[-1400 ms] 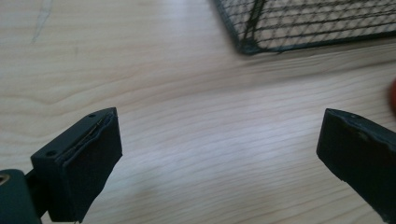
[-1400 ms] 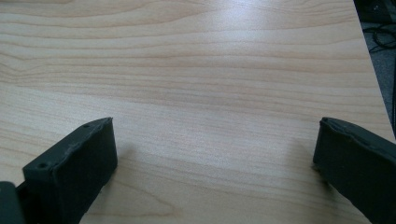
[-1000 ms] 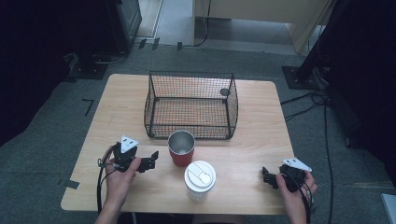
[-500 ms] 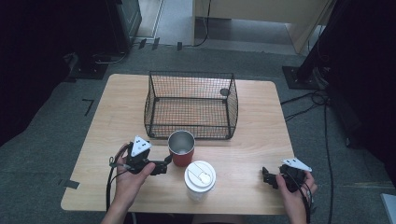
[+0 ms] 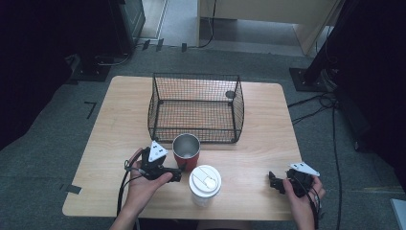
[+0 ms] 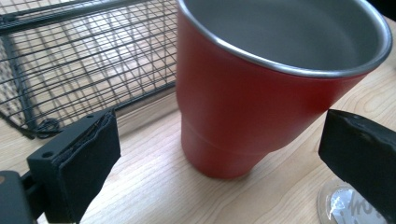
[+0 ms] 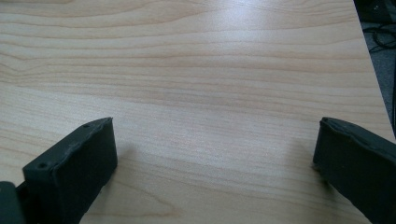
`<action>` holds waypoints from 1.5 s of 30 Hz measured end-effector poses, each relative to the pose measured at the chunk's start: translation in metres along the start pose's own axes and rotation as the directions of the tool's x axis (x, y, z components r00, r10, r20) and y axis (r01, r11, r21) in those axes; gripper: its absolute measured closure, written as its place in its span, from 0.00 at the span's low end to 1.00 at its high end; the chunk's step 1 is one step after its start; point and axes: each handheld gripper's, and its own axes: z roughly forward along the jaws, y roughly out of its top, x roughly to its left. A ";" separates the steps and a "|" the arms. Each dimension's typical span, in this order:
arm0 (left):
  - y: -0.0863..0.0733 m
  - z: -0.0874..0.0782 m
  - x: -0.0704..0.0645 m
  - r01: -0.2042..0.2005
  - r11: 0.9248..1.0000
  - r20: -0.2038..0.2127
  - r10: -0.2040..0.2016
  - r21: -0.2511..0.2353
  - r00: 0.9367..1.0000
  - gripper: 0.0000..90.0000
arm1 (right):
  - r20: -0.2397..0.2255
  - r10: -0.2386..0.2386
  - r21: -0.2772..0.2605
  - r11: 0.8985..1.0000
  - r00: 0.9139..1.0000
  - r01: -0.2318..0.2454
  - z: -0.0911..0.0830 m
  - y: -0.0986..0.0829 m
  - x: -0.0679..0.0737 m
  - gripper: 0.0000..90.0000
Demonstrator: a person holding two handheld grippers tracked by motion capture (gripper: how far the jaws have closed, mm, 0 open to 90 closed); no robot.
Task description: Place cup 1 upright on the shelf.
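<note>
We are lining up a grasp: our left gripper, jaws spread wide, faces the red steel tumbler, which stands just in front of the wire basket. Next we must ease forward and squeeze the tumbler's lower wall. Our right gripper rests spread, well apart from the tumbler. The lidded paper cup is cut off in the left gripper view; the tumbler looks probably empty.

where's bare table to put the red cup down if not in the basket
Free: the left strip of the table beside the wire basket, and the right stretch between basket and right gripper. Crowded: front centre, where the red tumbler, lidded paper cup and left gripper bunch together.
</note>
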 end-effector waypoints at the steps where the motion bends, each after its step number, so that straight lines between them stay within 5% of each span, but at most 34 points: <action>1: 0.001 0.002 -0.001 -0.009 1.000 -0.001 0.009 0.003 1.000 0.00 | 0.000 0.000 0.000 1.000 1.000 0.000 0.000 0.000 0.000 0.00; 15: 0.020 0.013 -0.006 -0.065 0.998 0.018 0.065 -0.007 0.998 0.00 | 0.000 0.000 -0.001 1.000 1.000 0.000 0.000 0.000 0.000 0.00; 30: 0.041 0.025 -0.012 -0.040 0.999 0.040 0.040 -0.014 0.998 0.01 | -0.001 0.000 0.001 1.000 1.000 0.000 0.000 0.001 0.000 0.00; 35: 0.043 0.031 -0.016 -0.067 0.998 0.012 0.067 0.016 0.998 0.01 | -0.002 -0.001 0.001 1.000 1.000 0.001 0.001 0.001 0.000 0.00; 45: 0.041 0.030 -0.013 -0.070 0.997 -0.029 0.070 -0.013 0.997 0.08 | -0.002 -0.002 0.000 1.000 1.000 0.002 0.001 0.001 0.000 0.00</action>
